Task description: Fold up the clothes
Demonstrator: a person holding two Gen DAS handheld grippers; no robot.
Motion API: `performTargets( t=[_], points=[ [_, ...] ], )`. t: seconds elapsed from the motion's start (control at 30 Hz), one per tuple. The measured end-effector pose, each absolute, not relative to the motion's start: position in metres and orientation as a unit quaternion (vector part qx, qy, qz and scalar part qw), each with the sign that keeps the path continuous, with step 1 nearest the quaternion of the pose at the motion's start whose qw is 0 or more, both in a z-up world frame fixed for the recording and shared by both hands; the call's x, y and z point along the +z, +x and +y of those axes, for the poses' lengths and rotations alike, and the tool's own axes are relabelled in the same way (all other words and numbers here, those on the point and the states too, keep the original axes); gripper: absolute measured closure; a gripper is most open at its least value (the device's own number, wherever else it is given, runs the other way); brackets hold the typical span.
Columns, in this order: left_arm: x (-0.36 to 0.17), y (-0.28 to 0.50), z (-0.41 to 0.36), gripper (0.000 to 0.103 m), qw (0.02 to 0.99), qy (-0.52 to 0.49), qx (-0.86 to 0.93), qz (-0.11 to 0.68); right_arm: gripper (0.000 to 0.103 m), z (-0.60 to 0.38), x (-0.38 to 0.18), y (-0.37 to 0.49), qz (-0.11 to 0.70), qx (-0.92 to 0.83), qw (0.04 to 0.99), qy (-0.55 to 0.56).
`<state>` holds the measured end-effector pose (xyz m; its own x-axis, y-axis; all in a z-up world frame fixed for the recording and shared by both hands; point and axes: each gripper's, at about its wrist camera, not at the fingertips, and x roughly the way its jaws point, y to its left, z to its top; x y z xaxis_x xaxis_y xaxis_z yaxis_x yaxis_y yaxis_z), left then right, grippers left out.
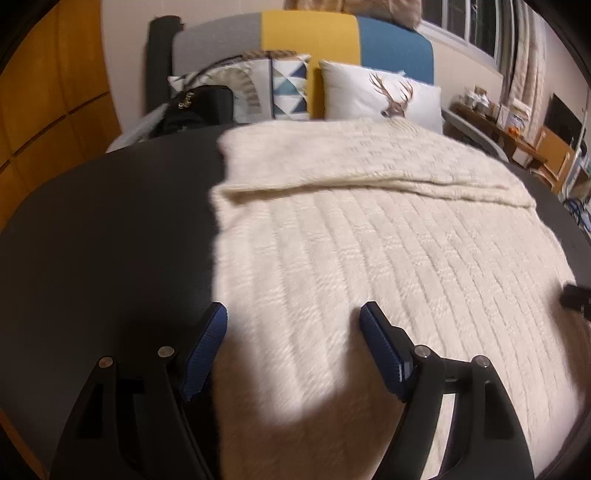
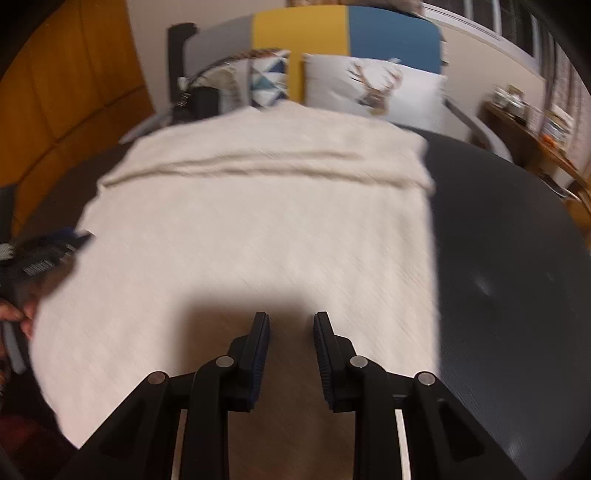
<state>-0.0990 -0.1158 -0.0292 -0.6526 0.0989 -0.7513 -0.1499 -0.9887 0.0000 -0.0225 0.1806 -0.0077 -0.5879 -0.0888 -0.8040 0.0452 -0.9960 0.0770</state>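
A cream knitted garment lies flat on a dark round table, with a folded layer across its far part. My left gripper is open wide above the garment's near left edge and holds nothing. In the right wrist view the same garment fills the middle. My right gripper hovers over its near edge with the jaws partly apart and empty. The left gripper shows at the left edge of that view, blurred. The right gripper's tip shows at the right edge of the left wrist view.
Behind the table stands a sofa with grey, yellow and blue panels. On it are a deer-print pillow, a triangle-pattern pillow and a black bag. Wooden cupboards are at left, cluttered shelves at right.
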Motion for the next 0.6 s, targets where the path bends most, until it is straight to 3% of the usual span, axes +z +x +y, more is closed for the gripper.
performTargets(
  t=[0.3, 0.43, 0.6],
  points=[
    [-0.025, -0.057, -0.137, 0.017, 0.077, -0.396, 0.915, 0.021, 0.079, 0.23, -0.003, 0.021, -0.078, -0.9, 0.005, 0.428],
    [0.005, -0.04, -0.116, 0.017, 0.105, -0.33, 0.938, 0.025, 0.078, 0.221, 0.02, -0.005, -0.071, -0.91, 0.032, 0.408],
    [0.016, -0.074, -0.037, 0.017, 0.155, -0.355, 0.917, 0.096, 0.078, 0.202, 0.027, -0.079, -0.053, -0.884, 0.058, 0.461]
  ],
)
